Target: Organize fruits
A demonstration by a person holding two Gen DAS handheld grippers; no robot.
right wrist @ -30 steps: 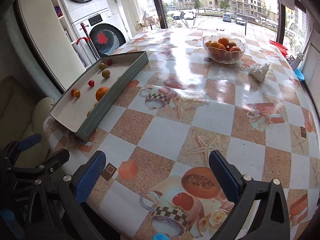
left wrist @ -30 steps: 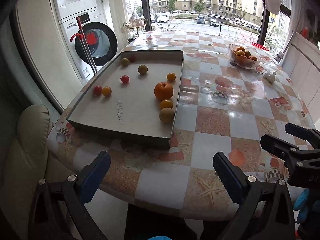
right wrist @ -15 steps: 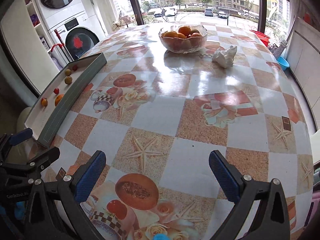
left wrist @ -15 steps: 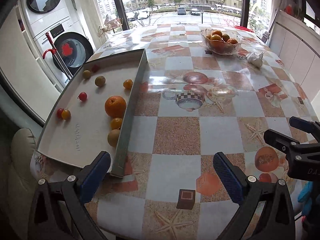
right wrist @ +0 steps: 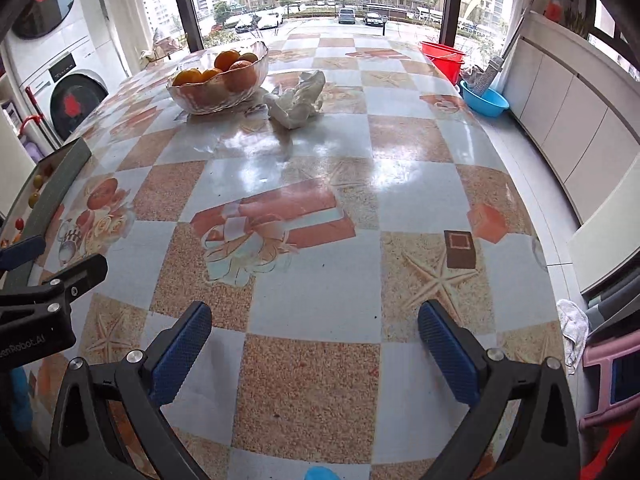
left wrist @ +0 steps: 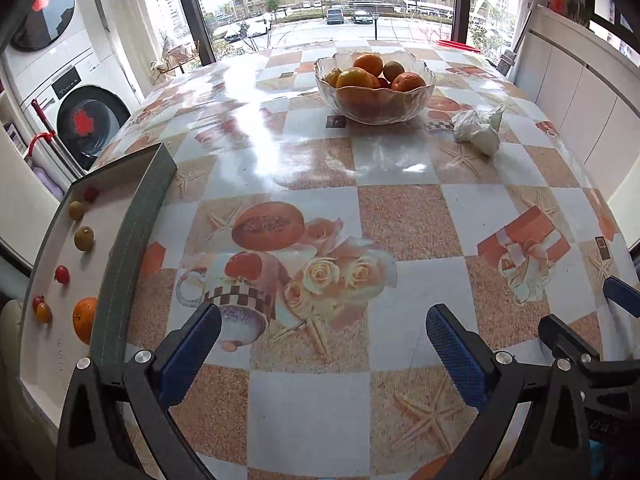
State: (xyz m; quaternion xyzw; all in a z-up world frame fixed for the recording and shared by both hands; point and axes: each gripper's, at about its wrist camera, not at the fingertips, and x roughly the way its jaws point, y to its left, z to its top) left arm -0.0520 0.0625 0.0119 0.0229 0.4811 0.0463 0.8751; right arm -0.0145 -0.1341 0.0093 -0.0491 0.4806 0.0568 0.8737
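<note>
Left wrist view: your left claw (left wrist: 320, 346) hangs low over the table (left wrist: 400, 220), fingers wide apart and holding nothing. The bowl (left wrist: 374, 110) of oranges sits far ahead of it, already well filled. The tray (left wrist: 132, 240) lies just to its left, with an orange (left wrist: 85, 320) and several small fruits loose on it, so the sorting looks unfinished.

Right wrist view: your right claw (right wrist: 314, 344) is likewise spread and empty above bare table. The bowl (right wrist: 216, 100) is far ahead to its left, with the tray (right wrist: 60, 188) further left.

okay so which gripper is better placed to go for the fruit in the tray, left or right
Probably left. The tray lies at the left edge of the table, right beside the open left gripper. The right gripper, also open, points toward the glass bowl side, further away.
</note>
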